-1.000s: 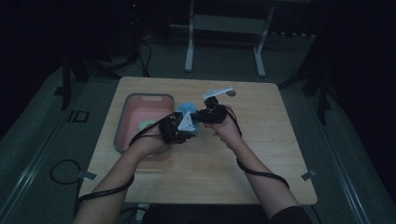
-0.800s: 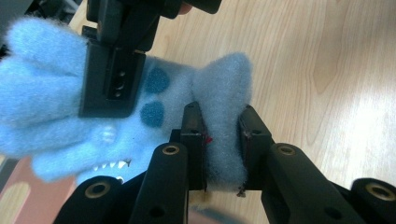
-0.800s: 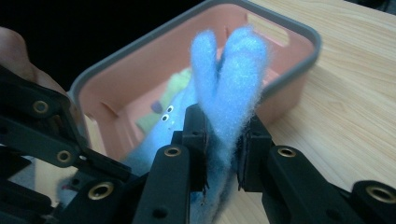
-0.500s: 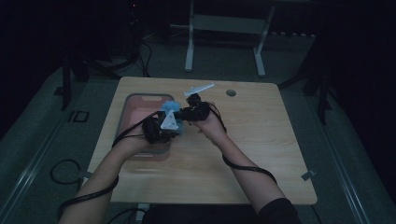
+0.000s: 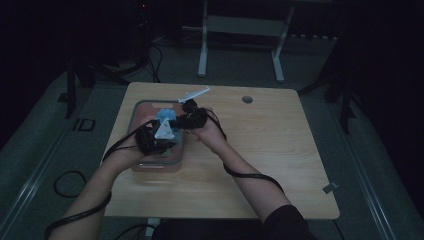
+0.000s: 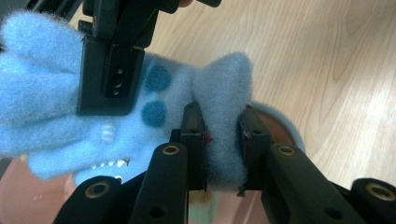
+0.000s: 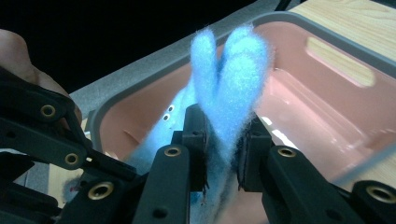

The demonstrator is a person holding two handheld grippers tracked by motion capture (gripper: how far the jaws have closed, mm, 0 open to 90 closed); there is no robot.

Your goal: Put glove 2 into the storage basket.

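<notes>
- Both grippers clamp the blue plush toy (image 6: pixel 154 107) above the pink bin (image 7: pixel 327 98) at the bench's (image 5: pixel 280 145) left side.
- Left gripper (image 6: pixel 223 140) pinches one fuzzy limb; right gripper (image 7: pixel 223 140) pinches two paired ones.
- Judged best: lower both together, keep the toy inside the rim, then release evenly so nothing snags.

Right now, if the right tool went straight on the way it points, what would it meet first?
The right tool, shut on the blue plush toy, points into the pink bin. It would probably meet the bin's inner wall first, though depth is unclear.
</notes>
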